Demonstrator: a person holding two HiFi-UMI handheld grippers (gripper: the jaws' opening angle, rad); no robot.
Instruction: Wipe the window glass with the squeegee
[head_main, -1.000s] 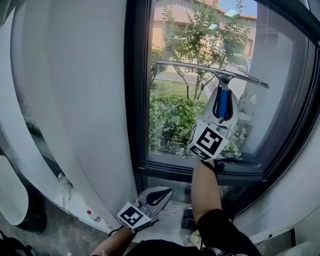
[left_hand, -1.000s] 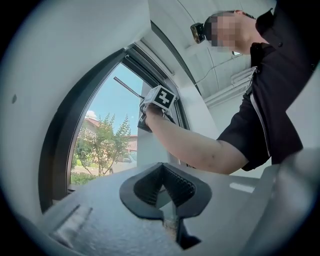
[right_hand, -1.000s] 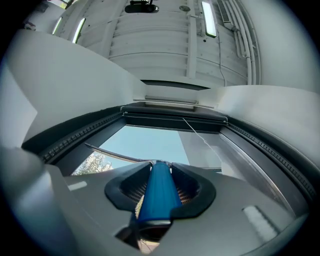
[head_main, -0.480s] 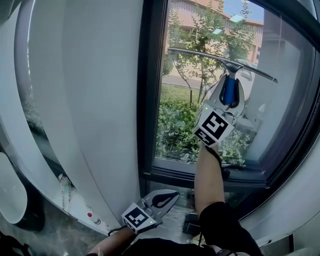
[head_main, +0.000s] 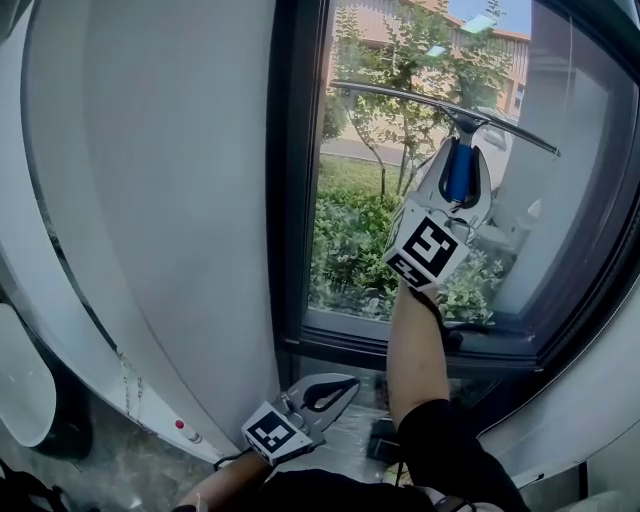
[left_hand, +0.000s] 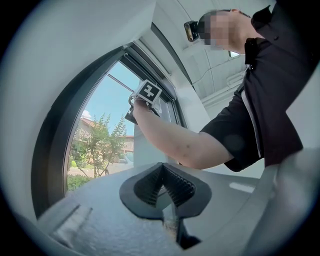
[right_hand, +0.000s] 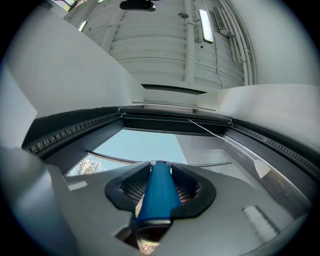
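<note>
Two hand-held grippers at work: the right hand-held gripper (head_main: 457, 188) is clenched on the blue handle (head_main: 458, 170) of the squeegee (head_main: 440, 108), whose blade lies high on the glass (head_main: 362, 190), tilted down to the right. It has climbed since a second ago. The right gripper view shows the handle wedged between the pads (right_hand: 186, 189) and a ceiling light strip (right_hand: 205, 25); only the head view shows the trees (head_main: 400, 65) and hedge (head_main: 345, 255) outside. The left hand-held gripper (head_main: 325, 393) hangs low, jaws closed on nothing, and its view catches the raised arm (left_hand: 175, 142) and the black-and-white marker cube (left_hand: 149, 91).
</note>
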